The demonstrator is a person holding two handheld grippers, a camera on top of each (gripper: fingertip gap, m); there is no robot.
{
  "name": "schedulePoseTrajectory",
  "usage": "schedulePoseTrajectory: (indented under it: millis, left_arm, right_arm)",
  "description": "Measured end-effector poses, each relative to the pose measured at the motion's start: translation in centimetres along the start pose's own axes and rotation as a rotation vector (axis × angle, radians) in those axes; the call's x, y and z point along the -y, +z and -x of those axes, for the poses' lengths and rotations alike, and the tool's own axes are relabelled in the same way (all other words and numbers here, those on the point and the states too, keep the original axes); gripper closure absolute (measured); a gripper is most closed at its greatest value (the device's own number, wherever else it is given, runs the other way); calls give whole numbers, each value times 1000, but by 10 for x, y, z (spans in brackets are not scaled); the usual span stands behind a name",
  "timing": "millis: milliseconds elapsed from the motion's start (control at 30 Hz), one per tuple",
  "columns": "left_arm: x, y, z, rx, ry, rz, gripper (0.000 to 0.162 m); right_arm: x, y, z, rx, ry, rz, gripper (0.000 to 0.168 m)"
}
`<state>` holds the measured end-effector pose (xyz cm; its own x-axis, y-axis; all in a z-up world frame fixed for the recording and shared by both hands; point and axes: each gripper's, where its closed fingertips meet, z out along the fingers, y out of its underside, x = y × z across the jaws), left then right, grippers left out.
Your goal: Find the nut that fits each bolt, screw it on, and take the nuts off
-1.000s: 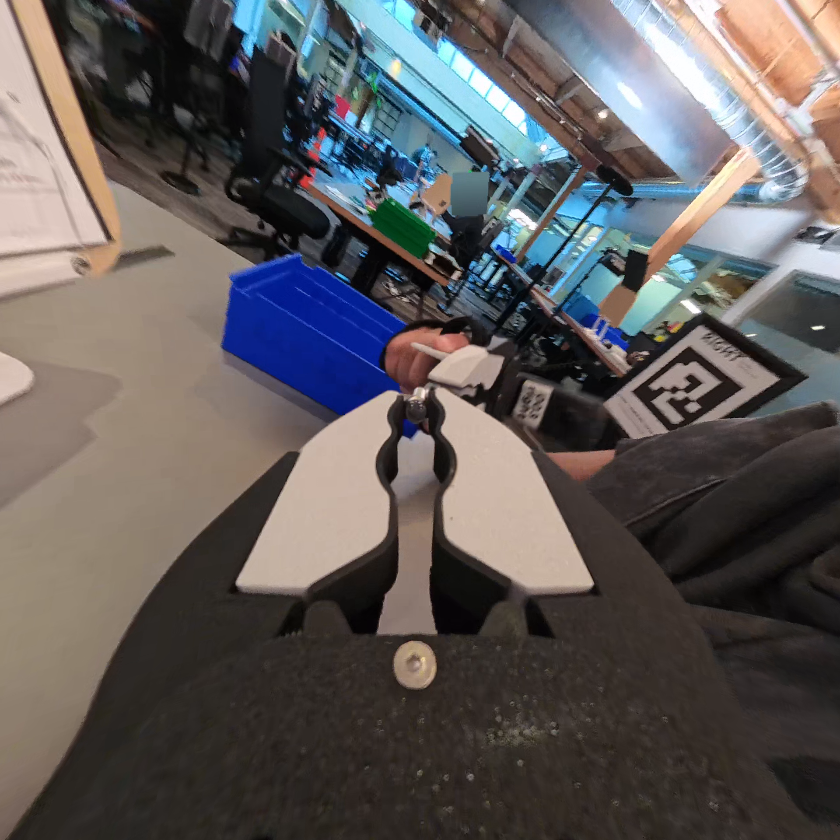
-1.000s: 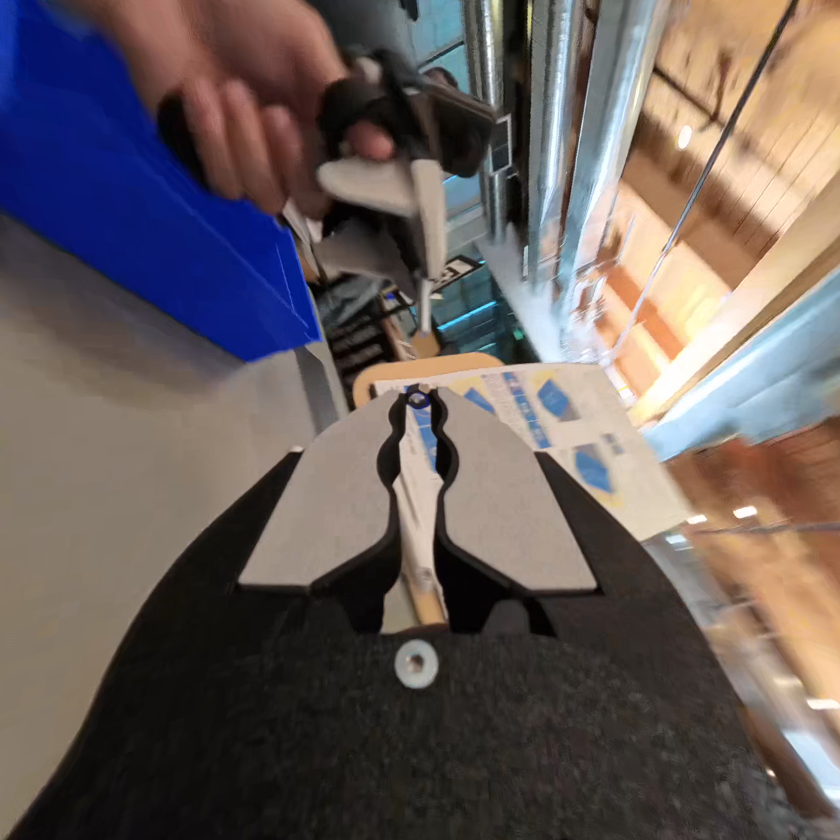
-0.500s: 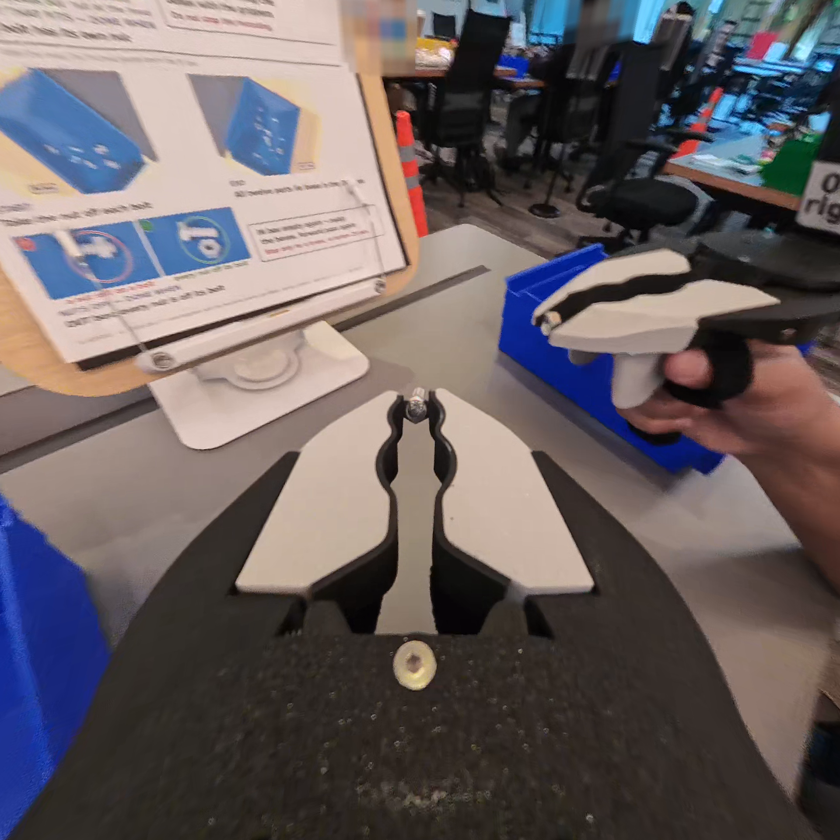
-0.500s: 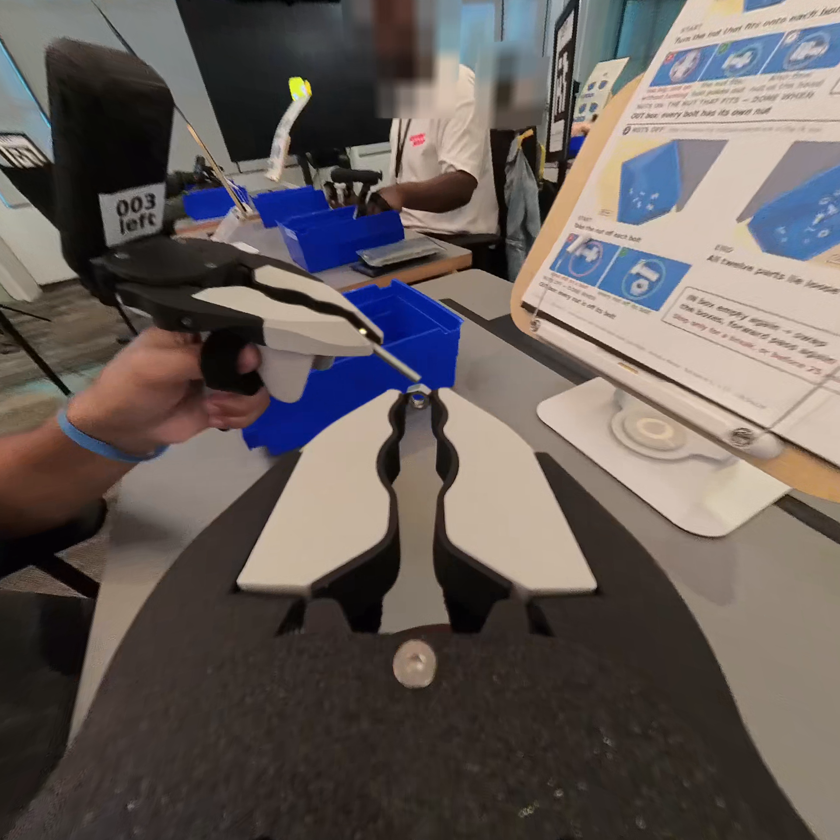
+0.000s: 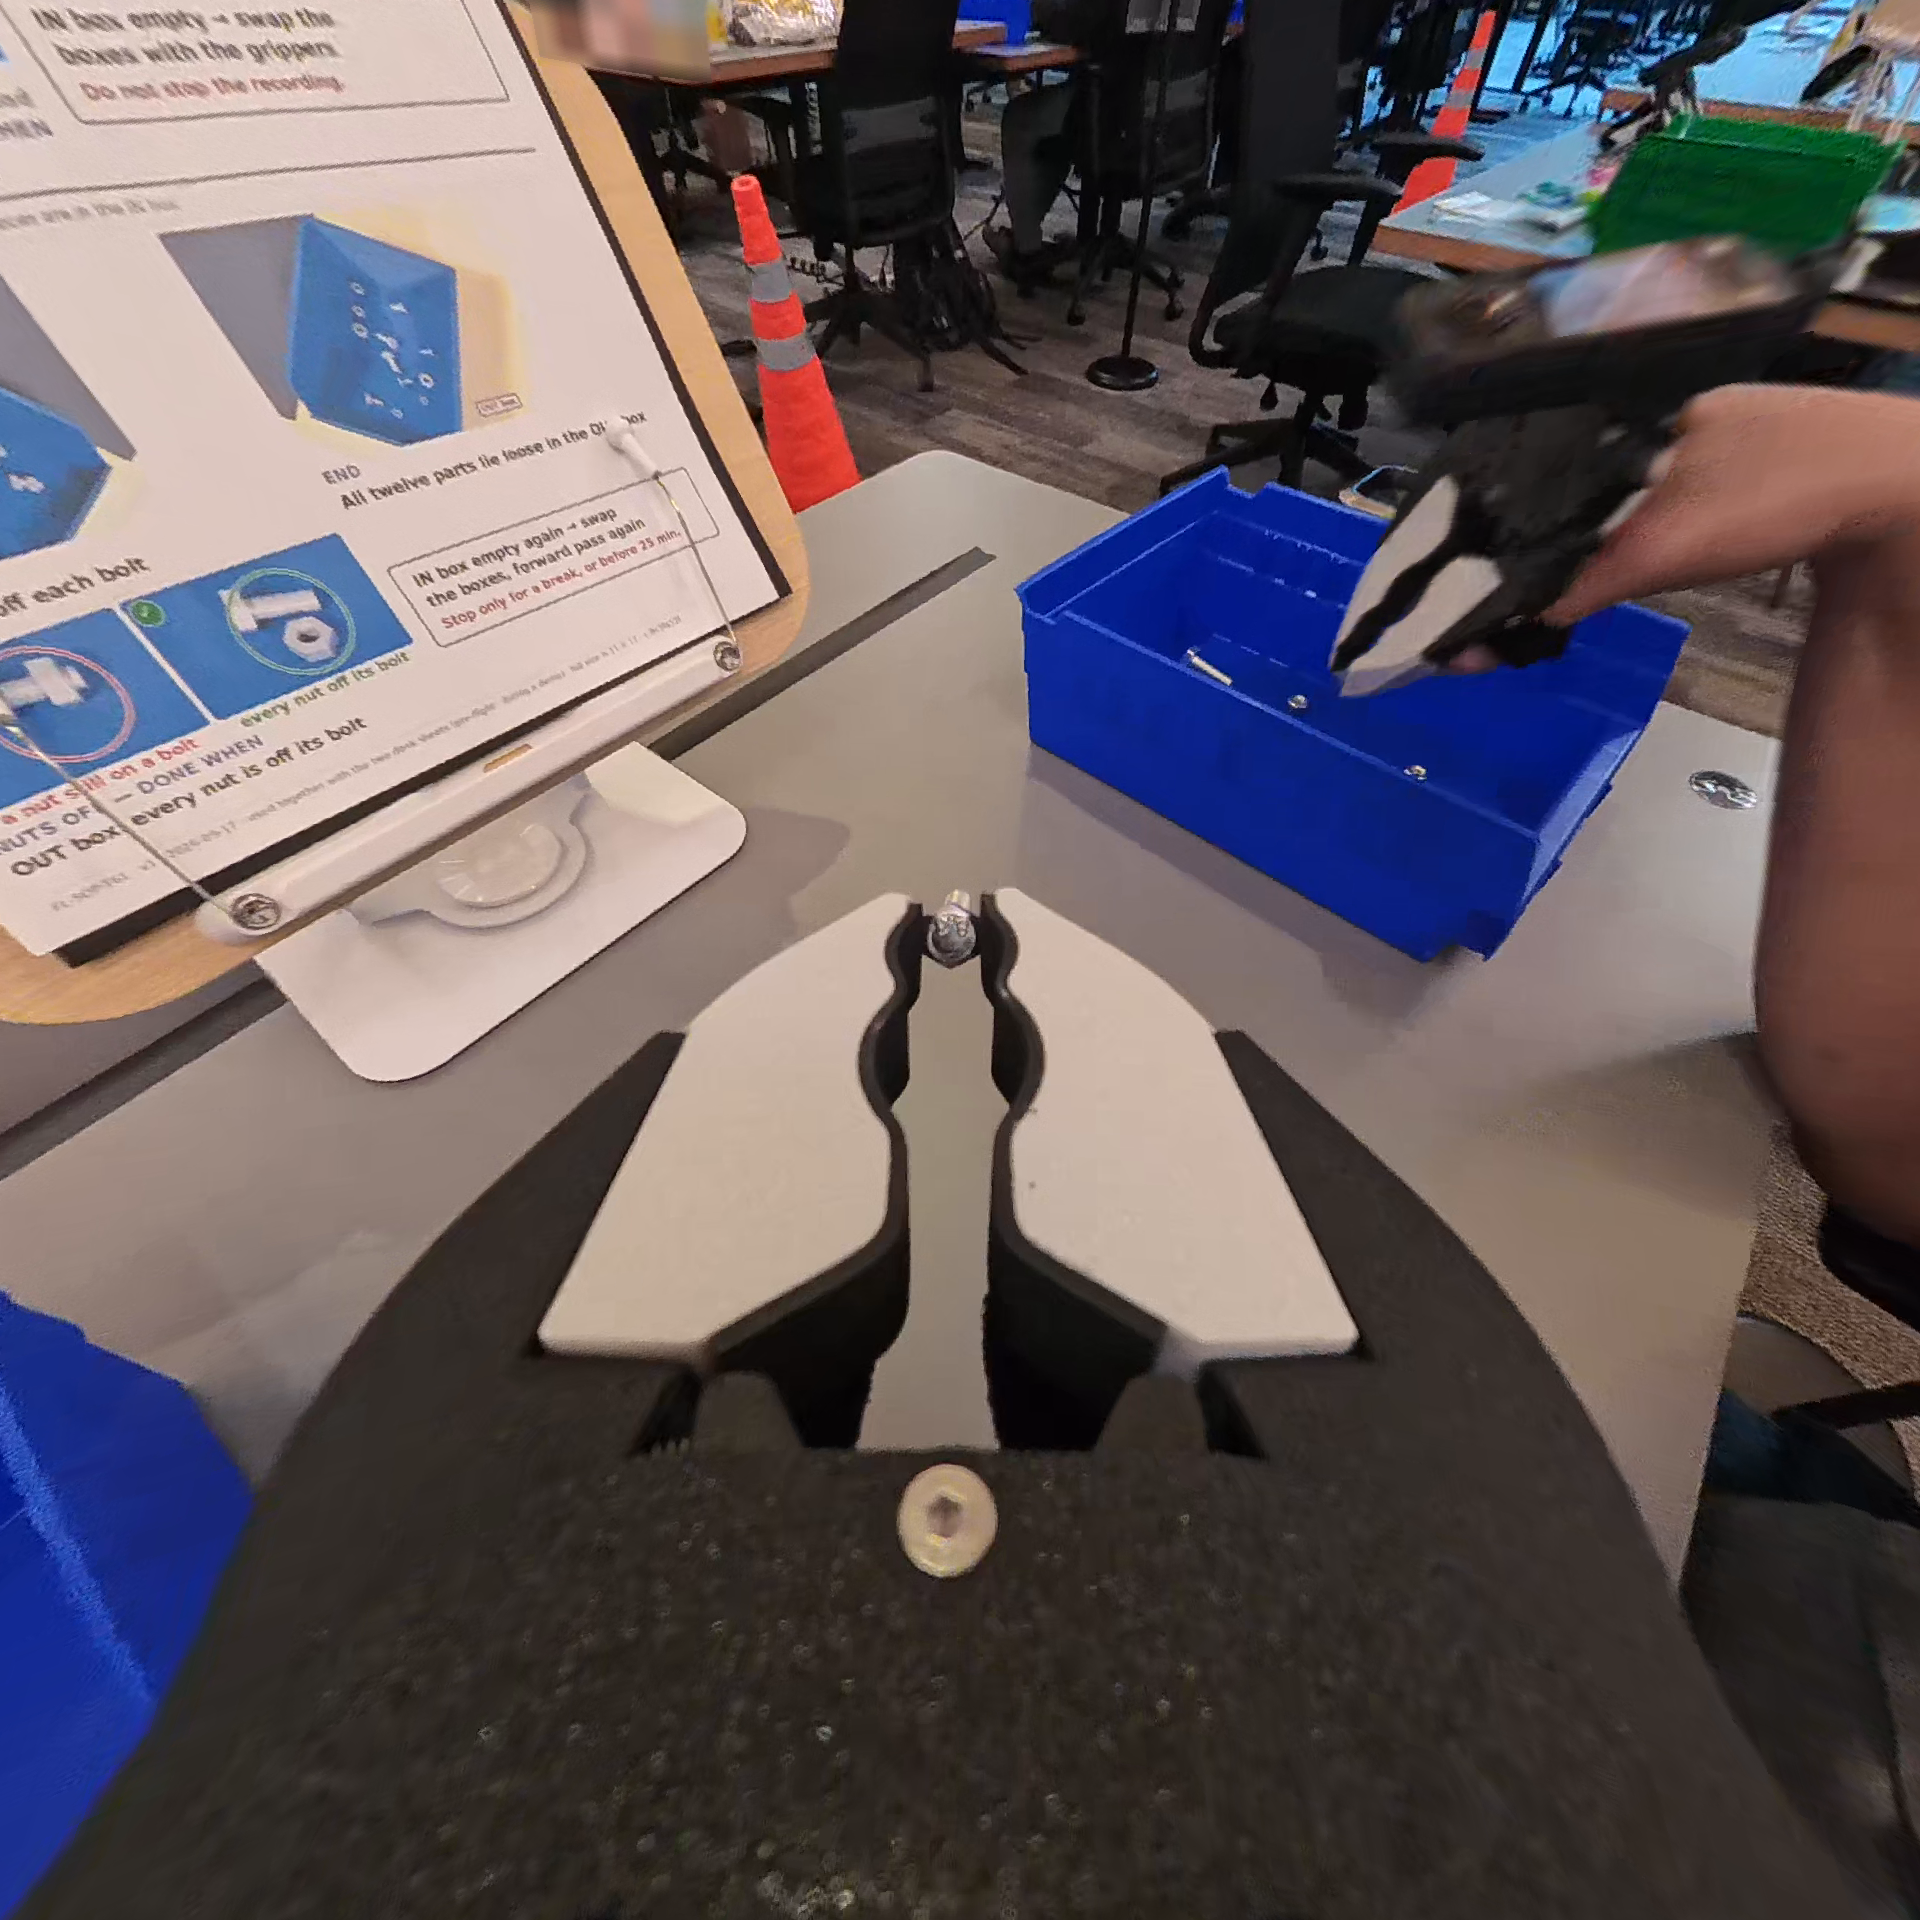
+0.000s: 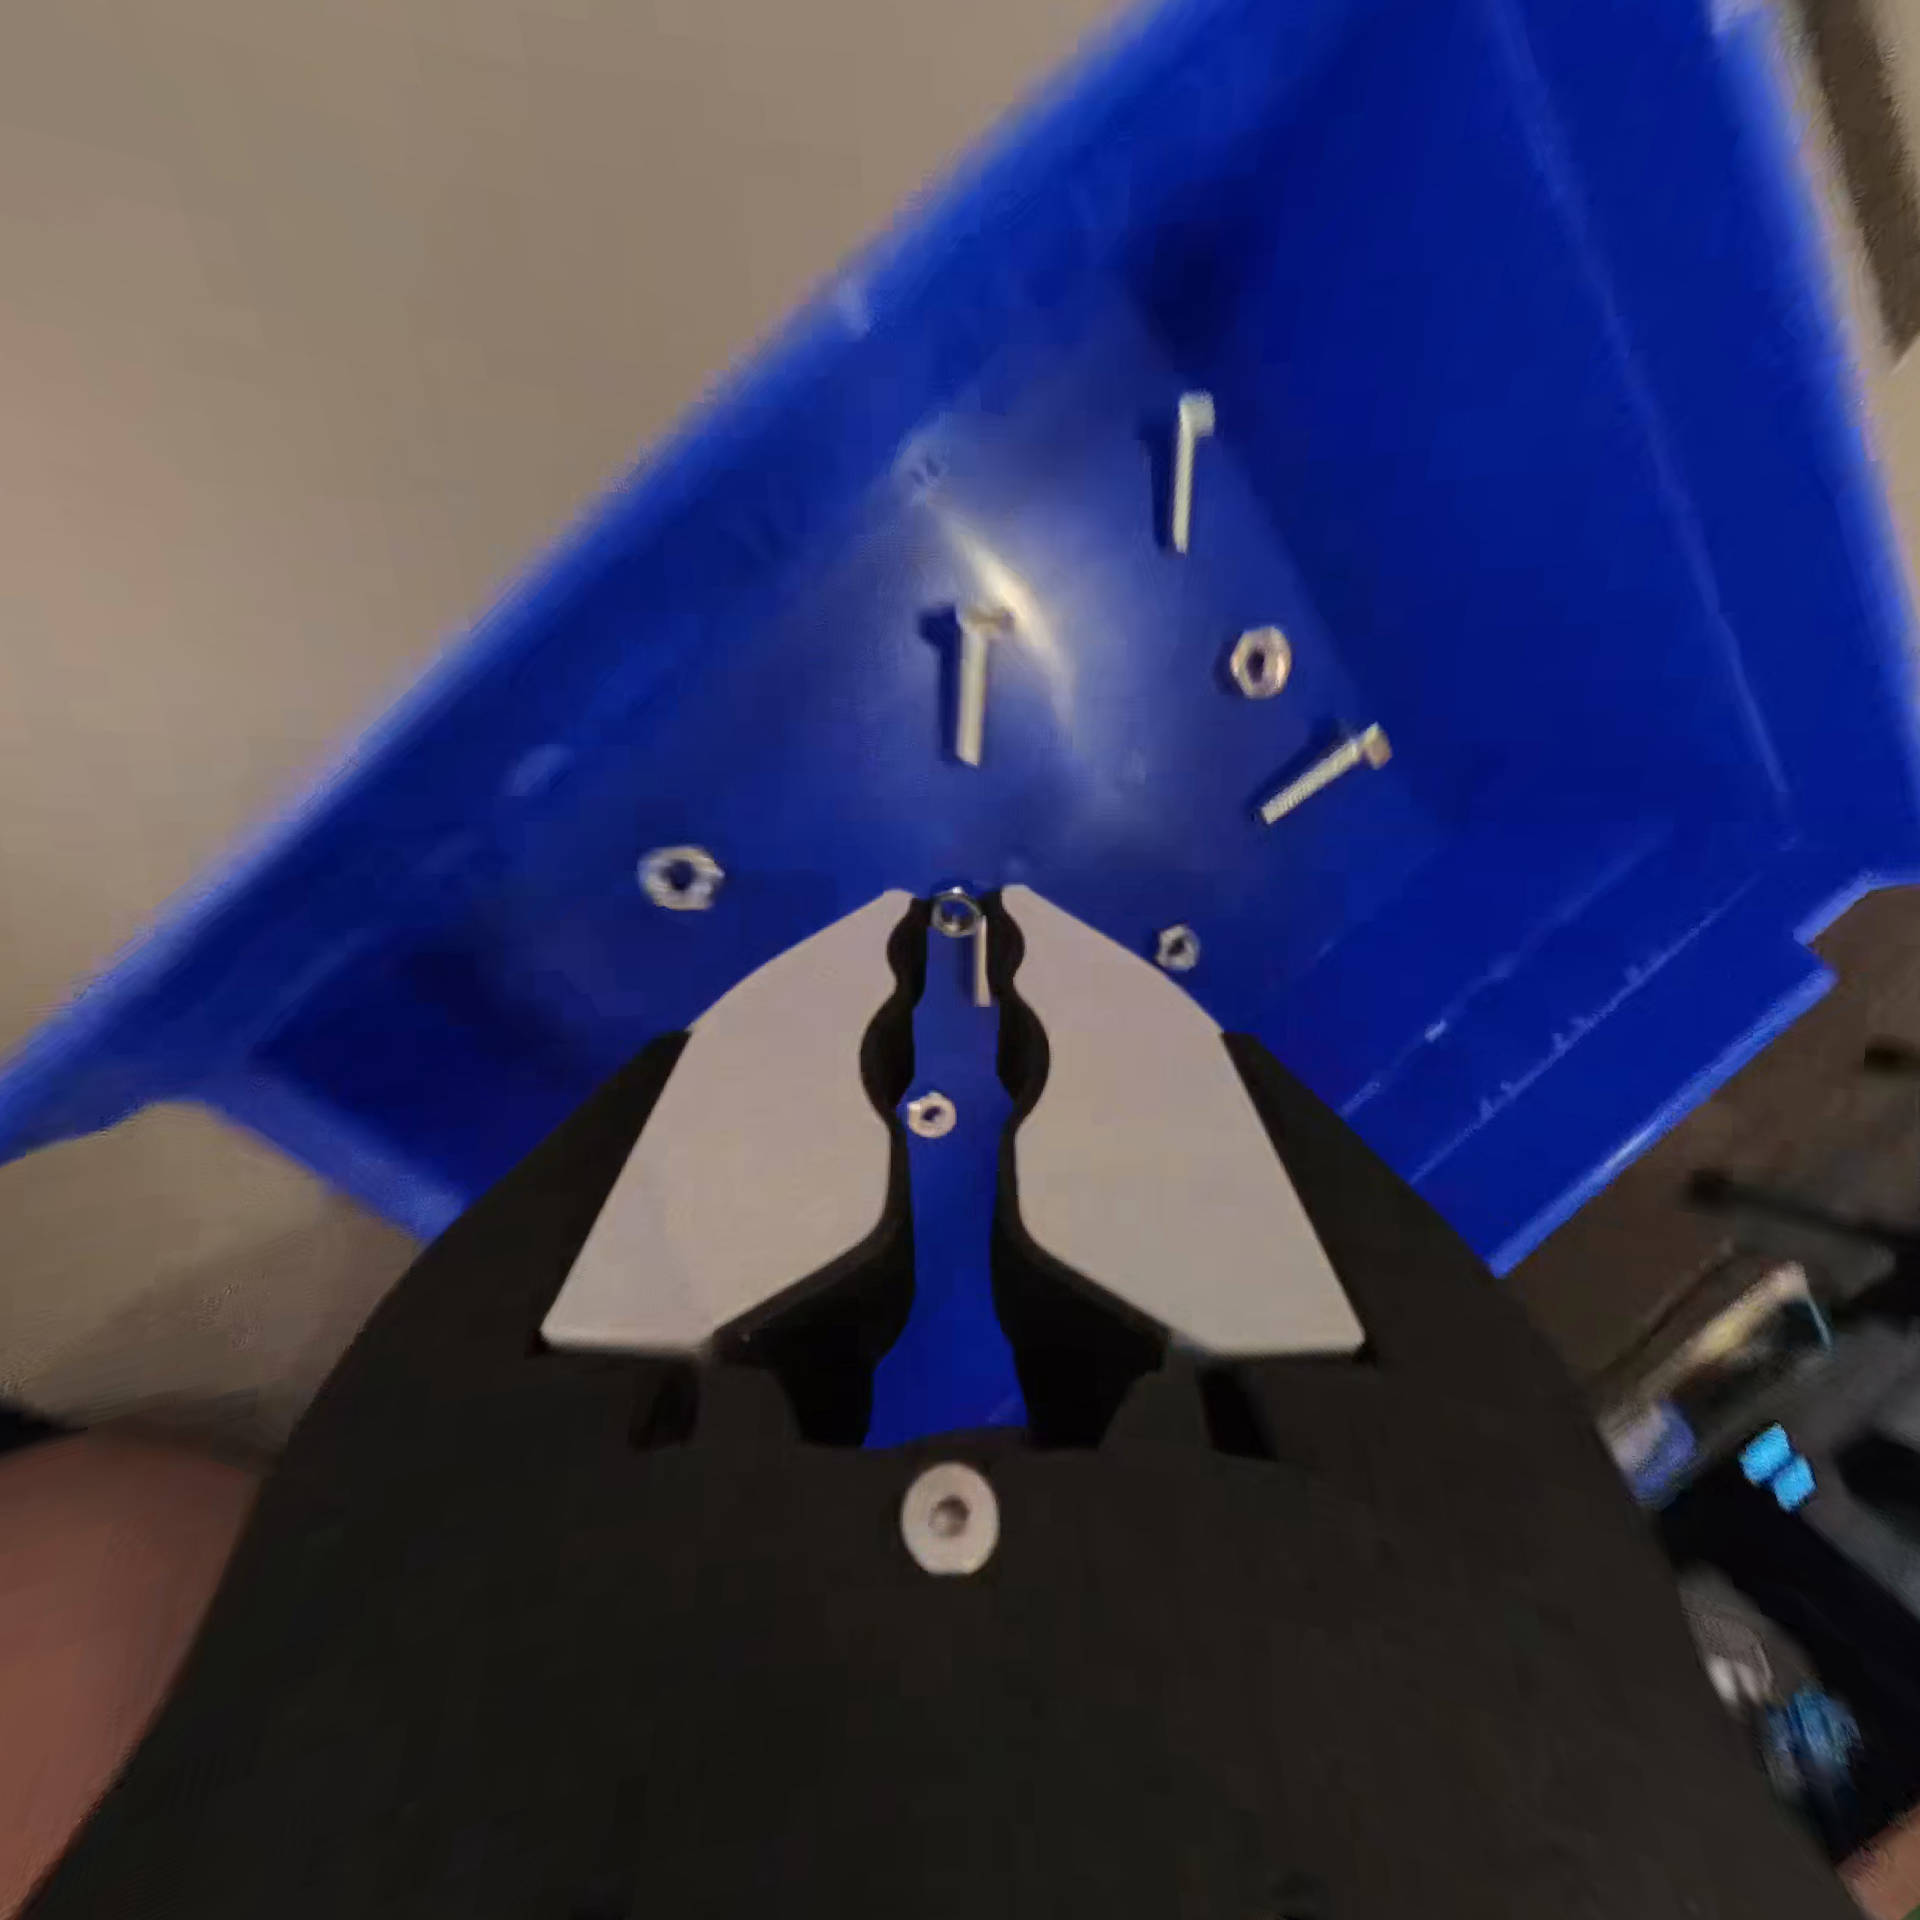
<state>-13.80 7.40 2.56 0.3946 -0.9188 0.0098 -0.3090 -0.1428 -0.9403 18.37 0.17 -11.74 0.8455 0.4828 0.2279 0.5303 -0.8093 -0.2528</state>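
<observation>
Left gripper (image 5: 951, 928): clamped on bolt (image 5: 951, 932), clear of blue bin (image 5: 1299, 790).
Right gripper (image 6: 958, 906): pinching nut (image 6: 954, 914) above bin, probably for release.

Probably an open-plan office-lab: rolling office chairs (image 5: 1309, 312), long worktables (image 5: 1621, 239), orange traffic cone (image 5: 784, 343).

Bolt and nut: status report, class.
Left hand-held gripper shut on bolt. Right hand-held gripper shut on nut, over blue bin. Nothing obstructing.
</observation>
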Motion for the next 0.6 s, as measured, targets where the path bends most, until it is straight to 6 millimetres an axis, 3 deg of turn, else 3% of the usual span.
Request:
schedulePoseTrajectory:
  millis: [67, 167, 267, 367, 500, 600]
  left_arm:
    - [-4, 5, -6, -39, -16, 20, 152]
    - [-10, 11, -11, -74, -28, 42, 152]
    - [-15, 14, -14, -88, -15, 75, 152]
    - [-18, 16, -18, -98, -2, 92, 152]
    - [-21, 16, -21, -106, 18, 114, 152]
    - [-19, 13, -25, -154, 3, 103, 152]
  right_arm:
    - [-8, 27, -19, -18, 50, 65, 157]
    - [-16, 57, -31, -3, 108, 102, 157]
    - [-26, 73, -29, 55, 166, 143, 157]
    - [-24, 78, -29, 88, 210, 108, 157]
    - [-17, 67, -32, 84, 219, 32, 148]
    - [21, 21, -33, 70, 185, -216, 143]
